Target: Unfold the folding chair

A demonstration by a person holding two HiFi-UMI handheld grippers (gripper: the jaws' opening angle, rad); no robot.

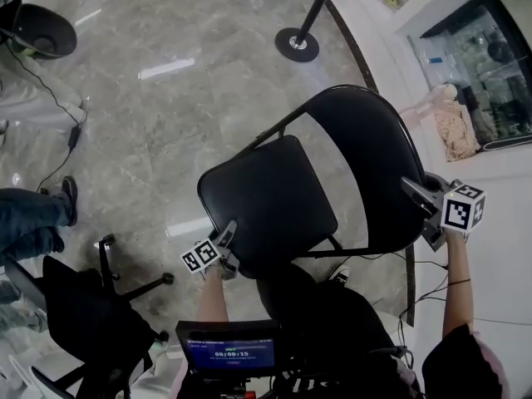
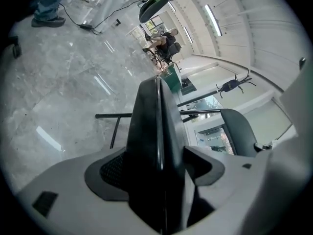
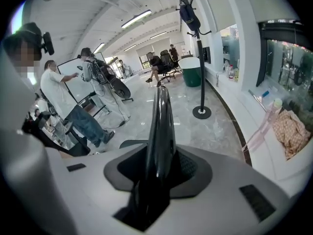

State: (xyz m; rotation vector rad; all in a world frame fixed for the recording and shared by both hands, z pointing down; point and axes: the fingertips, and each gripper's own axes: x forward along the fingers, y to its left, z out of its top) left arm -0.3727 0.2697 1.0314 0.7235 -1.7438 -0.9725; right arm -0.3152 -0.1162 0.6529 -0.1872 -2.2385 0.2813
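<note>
A black folding chair stands opened in front of me, its seat near level and its curved backrest to the right. My left gripper is at the seat's near left corner. In the left gripper view the seat's edge runs edge-on between the wide-set jaws of the left gripper, and the pads do not clearly press on it. My right gripper is shut on the backrest's right rim, and the thin black backrest edge fills the slot between its pads.
A stanchion post base stands on the marble floor beyond the chair. A black office chair and a person's legs are at the left, with a cable across the floor. A glass cabinet lines the right wall. Several people stand further off.
</note>
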